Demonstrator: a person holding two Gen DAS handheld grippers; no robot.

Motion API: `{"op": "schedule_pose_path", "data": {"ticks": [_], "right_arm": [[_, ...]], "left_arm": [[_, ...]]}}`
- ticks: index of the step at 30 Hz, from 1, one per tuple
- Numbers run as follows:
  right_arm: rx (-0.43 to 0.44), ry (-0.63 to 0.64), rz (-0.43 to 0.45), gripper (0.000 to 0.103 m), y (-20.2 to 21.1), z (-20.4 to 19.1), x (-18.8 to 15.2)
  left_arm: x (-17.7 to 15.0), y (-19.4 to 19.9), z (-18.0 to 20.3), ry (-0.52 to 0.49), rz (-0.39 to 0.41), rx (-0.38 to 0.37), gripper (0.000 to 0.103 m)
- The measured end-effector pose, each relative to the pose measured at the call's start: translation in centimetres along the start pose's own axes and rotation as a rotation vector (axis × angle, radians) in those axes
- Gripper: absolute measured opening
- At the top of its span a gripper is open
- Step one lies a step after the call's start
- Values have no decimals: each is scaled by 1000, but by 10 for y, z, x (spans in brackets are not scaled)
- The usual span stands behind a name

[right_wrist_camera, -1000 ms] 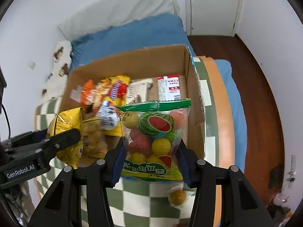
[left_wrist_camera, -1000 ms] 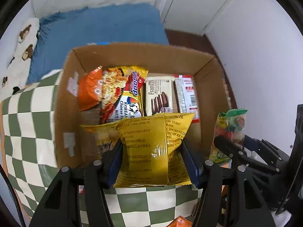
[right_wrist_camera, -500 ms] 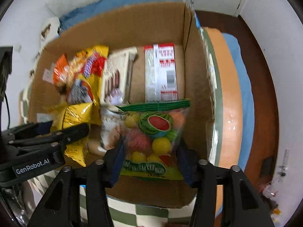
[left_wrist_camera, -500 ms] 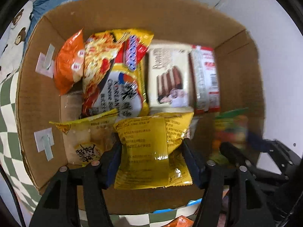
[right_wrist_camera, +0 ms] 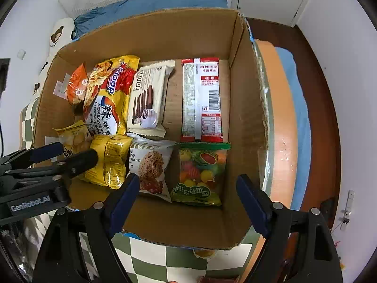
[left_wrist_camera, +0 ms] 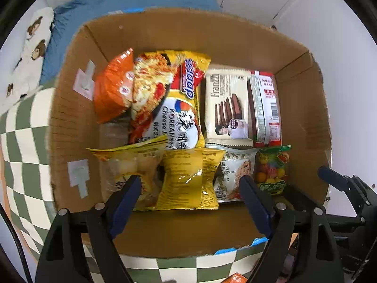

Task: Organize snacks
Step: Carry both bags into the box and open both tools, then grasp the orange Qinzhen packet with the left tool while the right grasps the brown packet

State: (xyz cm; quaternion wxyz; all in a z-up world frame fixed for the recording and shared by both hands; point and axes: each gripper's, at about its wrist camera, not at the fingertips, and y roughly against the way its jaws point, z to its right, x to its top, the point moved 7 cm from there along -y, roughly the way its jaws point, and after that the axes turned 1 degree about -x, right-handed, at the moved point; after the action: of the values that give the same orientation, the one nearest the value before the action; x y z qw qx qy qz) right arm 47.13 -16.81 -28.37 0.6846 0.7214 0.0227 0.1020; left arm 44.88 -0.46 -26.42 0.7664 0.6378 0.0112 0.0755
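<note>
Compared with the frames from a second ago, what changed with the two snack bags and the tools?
Both tools lowered their bags into the cardboard box and their jaws have just been opening: the left tool let go of the yellow bag, the right tool the fruit candy bag. The other snacks stayed put.

Black hand-held gripper frames, blue finger pads, silver screws, white "GenRobot.AI" marking
</note>
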Motion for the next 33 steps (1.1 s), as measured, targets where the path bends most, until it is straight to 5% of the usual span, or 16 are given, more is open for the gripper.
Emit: {"op": "schedule_pose_path", "data": {"ticks": [17, 24, 33], "right_arm": [[-15, -31, 303, 86, 89, -10, -39], [7, -26, 388, 86, 134, -22, -69], [74, -64, 395, 86, 158, -22, -118]], "left_arm": [[-47, 113, 5, -83, 434, 86, 85], [-76, 134, 6, -80, 485, 55, 85], [-129, 139, 15, -115, 470, 42, 85]]}}
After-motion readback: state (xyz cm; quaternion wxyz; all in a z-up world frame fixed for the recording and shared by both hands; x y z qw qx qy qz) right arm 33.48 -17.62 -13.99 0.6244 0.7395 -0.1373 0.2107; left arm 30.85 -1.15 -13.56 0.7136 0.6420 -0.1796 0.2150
